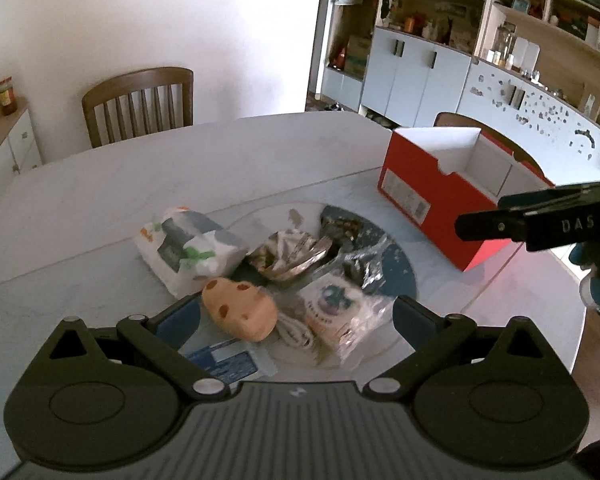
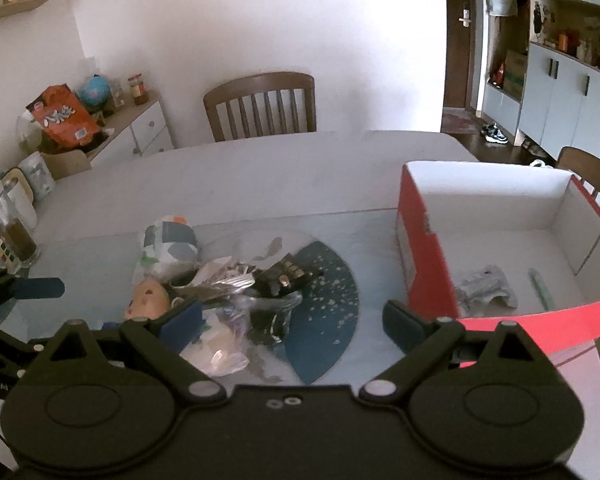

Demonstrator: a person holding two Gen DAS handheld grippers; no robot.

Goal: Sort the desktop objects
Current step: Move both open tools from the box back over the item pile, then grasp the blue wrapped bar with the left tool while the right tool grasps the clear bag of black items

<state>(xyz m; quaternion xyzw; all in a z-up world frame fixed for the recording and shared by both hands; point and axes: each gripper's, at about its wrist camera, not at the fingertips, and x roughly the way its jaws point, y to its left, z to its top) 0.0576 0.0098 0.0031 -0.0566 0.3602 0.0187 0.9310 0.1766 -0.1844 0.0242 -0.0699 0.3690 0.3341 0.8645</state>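
Observation:
A pile of objects lies on the table: a white patterned packet [image 1: 184, 246], a tan toy head [image 1: 240, 308], a crinkled foil wrapper [image 1: 290, 256], a clear plastic sachet [image 1: 336, 312] and a dark packet [image 2: 286, 274]. My left gripper [image 1: 296, 314] is open over the toy head and sachet. My right gripper [image 2: 292, 322] is open above the pile's right side, beside the red box [image 2: 424, 252]. The box holds a grey wrapper [image 2: 484, 286] and a green pen [image 2: 540, 288]. The right gripper also shows in the left wrist view [image 1: 460, 226].
A blue and white round mat [image 2: 328, 312] lies under the pile. A blue card [image 1: 228, 362] lies near my left gripper. Wooden chairs [image 2: 260, 106] stand behind the table. A jar [image 2: 18, 236] stands at the left table edge. Cabinets [image 1: 420, 72] line the right wall.

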